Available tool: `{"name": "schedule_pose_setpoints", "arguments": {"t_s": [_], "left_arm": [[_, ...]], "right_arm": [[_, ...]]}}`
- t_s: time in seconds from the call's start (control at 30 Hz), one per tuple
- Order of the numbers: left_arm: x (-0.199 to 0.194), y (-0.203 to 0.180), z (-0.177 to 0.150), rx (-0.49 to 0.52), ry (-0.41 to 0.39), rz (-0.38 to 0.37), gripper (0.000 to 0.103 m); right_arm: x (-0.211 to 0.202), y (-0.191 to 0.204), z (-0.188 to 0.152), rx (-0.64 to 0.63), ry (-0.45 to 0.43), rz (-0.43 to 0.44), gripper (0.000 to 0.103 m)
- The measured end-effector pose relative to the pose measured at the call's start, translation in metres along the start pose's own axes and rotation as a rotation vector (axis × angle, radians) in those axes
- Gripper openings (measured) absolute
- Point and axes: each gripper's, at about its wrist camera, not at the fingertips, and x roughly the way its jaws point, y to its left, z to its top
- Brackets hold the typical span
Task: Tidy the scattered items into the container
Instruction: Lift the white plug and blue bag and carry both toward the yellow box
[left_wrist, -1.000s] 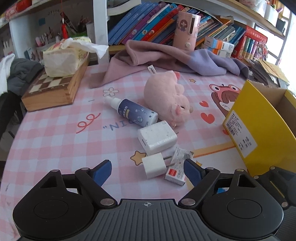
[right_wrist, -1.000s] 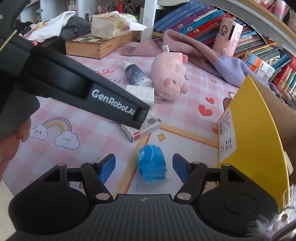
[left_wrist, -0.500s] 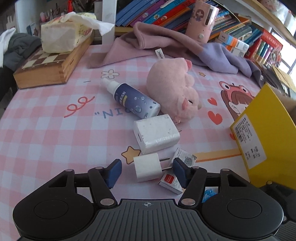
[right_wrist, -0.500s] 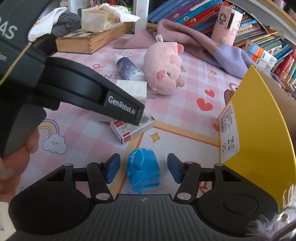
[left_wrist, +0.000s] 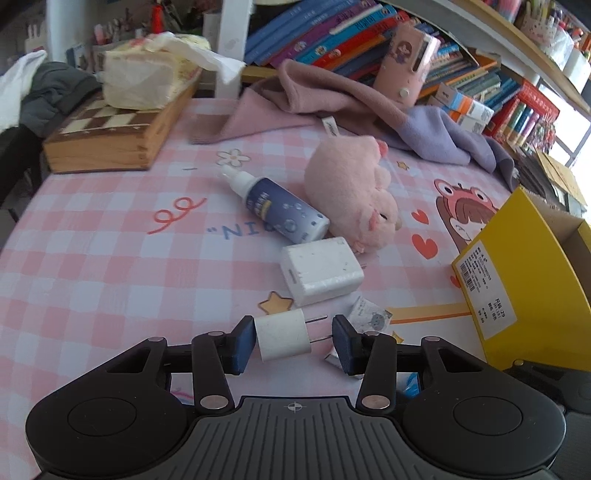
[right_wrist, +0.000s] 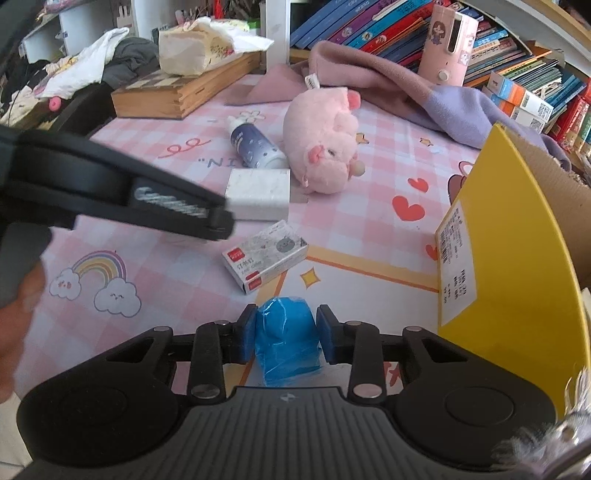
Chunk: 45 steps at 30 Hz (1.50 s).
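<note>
Left wrist view: the left gripper (left_wrist: 293, 341) is closing its blue rubbery pads around a small white plug adapter (left_wrist: 282, 335), a smooth rounded cube whose two thin metal prongs point at the right pad. The left pad sits against the plastic body; the right pad stands at the prong tips, and whether it presses them I cannot tell. Just beyond lies a larger white charger block (left_wrist: 320, 270), matte and speckled, then a cylindrical dark-blue dropper bottle (left_wrist: 280, 208) with a white nozzle, lying on its side against a fuzzy pink plush pig (left_wrist: 352, 201). A small printed cardboard box (left_wrist: 371, 317) lies partly behind the right finger. All rest on a glossy pink checked tablecloth (left_wrist: 92, 240). The yellow cardboard container (left_wrist: 517, 280) stands at the right, flap up, bearing a white label.

Right wrist view: the right gripper (right_wrist: 286, 334) is closing on a crinkly blue plastic-wrapped bundle (right_wrist: 286, 339), both pads against its sides. Ahead lies the flat staple box (right_wrist: 266, 254), grey and red. The left gripper's black arm (right_wrist: 122, 194) crosses the left side. The container's (right_wrist: 517, 240) yellow wall rises close on the right, with raw brown corrugated inside.
</note>
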Motion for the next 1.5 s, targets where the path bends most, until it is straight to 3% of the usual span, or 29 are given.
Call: {"name": "schedule_pose_setpoints", "arguments": {"t_s": [0.53, 1.5], "left_arm": [[-0.057, 0.008, -0.02, -0.004, -0.079, -0.016, 0.044], [-0.157, 0.019, -0.102, -0.07, -0.13, -0.047, 0.043]], "right_arm": [[-0.041, 0.014, -0.01, -0.013, -0.061, 0.023, 0.031], [-0.133, 0.05, -0.068, 0.03, -0.136, 0.046, 0.03]]}}
